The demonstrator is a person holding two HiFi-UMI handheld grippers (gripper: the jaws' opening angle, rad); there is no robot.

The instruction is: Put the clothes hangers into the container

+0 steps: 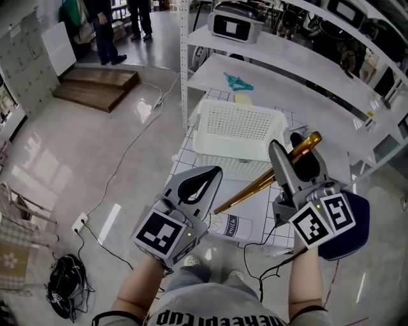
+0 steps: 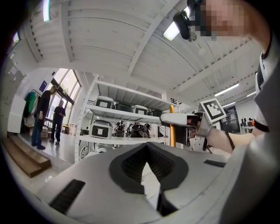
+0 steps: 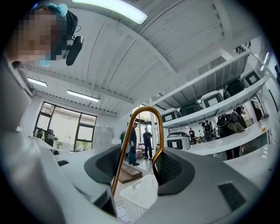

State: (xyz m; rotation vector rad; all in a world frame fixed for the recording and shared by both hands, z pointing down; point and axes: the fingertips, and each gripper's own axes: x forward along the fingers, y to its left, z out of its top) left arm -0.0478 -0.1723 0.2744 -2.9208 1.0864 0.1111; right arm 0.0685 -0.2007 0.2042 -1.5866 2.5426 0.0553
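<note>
Progress looks early: right gripper (image 1: pixel 287 144) clasps a gold hanger (image 1: pixel 254 188) short of the white basket (image 1: pixel 224 159), where no hanger shows, and left gripper (image 1: pixel 214 173) is clenched on nothing.

Glossy grey floor (image 1: pixel 76 146), white metal shelving (image 1: pixel 299 63), low wooden platform (image 1: pixel 95 86), ceiling strip light (image 3: pixel 109 8), tall windows (image 3: pixel 65 127)

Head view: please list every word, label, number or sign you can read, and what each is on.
"milk": on the white pack lying on the gridded sheet.
Shirt print: upside down, cut by the frame edge, not reliably readable.
Square markers on the left tool and right tool: patterns only, no letters.
Nothing else is legible.
</note>
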